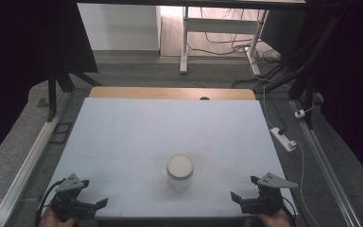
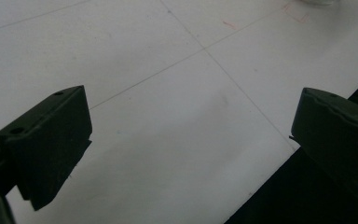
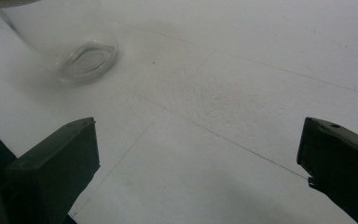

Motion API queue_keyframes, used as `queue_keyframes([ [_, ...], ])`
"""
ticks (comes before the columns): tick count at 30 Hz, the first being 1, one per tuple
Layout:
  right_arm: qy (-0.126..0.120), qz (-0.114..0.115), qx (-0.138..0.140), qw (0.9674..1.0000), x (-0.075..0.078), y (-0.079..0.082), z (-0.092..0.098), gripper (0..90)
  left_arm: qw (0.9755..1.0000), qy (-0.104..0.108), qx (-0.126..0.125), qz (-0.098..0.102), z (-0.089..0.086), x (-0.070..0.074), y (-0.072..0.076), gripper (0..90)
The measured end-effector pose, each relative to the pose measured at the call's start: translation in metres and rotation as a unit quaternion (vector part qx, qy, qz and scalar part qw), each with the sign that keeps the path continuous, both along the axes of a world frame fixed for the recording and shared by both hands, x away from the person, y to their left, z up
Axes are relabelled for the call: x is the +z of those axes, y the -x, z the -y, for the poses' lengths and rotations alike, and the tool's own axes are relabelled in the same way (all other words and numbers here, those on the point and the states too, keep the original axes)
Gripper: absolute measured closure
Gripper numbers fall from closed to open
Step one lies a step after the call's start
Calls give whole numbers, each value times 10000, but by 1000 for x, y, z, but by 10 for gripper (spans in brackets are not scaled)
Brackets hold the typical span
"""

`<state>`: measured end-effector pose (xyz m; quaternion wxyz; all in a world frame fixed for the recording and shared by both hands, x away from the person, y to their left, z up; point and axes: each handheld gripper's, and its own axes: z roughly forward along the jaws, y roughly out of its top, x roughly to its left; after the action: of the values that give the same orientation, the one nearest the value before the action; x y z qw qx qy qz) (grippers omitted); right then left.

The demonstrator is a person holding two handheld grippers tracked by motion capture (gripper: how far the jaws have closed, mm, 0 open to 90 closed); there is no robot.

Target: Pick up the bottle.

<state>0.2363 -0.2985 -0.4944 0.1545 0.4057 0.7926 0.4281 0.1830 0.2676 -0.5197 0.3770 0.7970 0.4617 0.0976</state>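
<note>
The left gripper [image 1: 105,202] sits at the lower left of the high view, at the near edge of the table [image 1: 132,127], with the person's hand under it at the bottom border. Its jaws stand wide apart and hold nothing; in the left gripper view [image 2: 191,135] they frame bare white tabletop and, at the lower right, the table's dark edge.

The right gripper [image 1: 234,196] sits at the lower right of the high view, also at the near edge, jaws pointing toward the middle. It too is spread wide and empty; in the right gripper view [image 3: 198,158] only white surface lies between the jaws.

The jar [image 1: 179,171] stands upright on the table in the lower middle of the high view, between the two grippers and well apart from both. It is clear glass with a pale lid [image 1: 180,164] on. In the right gripper view the jar [image 3: 70,42] shows at the upper left, beyond the jaws.
</note>
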Motion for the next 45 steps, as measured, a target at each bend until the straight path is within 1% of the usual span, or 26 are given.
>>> queue_keyframes([
  [5, -12, -12, -9, 10000, 0, 0, 0, 0, 9998, 53, -129, 153, 3, 2, 0, 0],
  [9, -4, -21, 13, 10000, 0, 0, 0, 0, 9995, 2, -200, 231, 7, 3, 0, 0],
  [13, -16, -38, 32, 10000, 0, -1, 0, 0, 9990, 24, -314, 310, 9, 4, -1, 0],
  [16, -14, -48, 38, 10000, 0, -1, 0, 0, 9982, 130, -486, 320, 11, 4, -3, 0],
  [19, 2, -56, 52, 10000, 0, -1, 0, 0, 9964, 364, -687, 329, 14, 4, -5, 0],
  [21, 6, -56, 56, 10000, 0, -1, -1, 0, 9952, 427, -783, 397, 17, 5, -5, 0],
  [23, 22, -53, 62, 10000, 0, -1, -1, 0, 9948, 385, -820, 476, 21, 6, -5, 0],
  [27, 16, -60, 78, 10000, -1, -1, -1, 0, 9939, 292, -904, 553, 27, 6, -7, 0],
  [29, 14, -64, 84, 9999, -1, -1, -1, 0, 9936, 293, -941, 548, 29, 5, -8, 0],
  [31, 13, -76, 89, 9999, -1, -1, -1, 0, 9934, 353, -947, 544, 30, 5, -10, 0],
  [32, 7, -78, 95, 9999, -1, -1, -1, 0, 9928, 431, -983, 530, 32, 4, -12, 0],
  [34, 20, -78, 99, 9999, -1, -1, -1, 0, 9926, 447, -1002, 523, 33, 4, -13, 0],
  [36, 24, -82, 113, 9999, -1, -1, -1, 0, 9924, 443, -1027, 520, 36, 4, -14, 0],
  [39, 34, -97, 122, 9999, -1, -2, -2, 0, 9921, 335, -1078, 539, 41, 5, -16, 0],
  [42, 55, -103, 130, 9998, -1, -2, -2, 0, 9906, 296, -1213, 560, 46, 5, -20, 0],
  [44, 73, -103, 131, 9998, -1, -2, -2, 0, 9901, 268, -1265, 542, 51, 5, -23, 0],
  [45, 76, -104, 136, 9998, -1, -2, -2, 0, 9897, 295, -1288, 545, 53, 5, -25, 0],
])
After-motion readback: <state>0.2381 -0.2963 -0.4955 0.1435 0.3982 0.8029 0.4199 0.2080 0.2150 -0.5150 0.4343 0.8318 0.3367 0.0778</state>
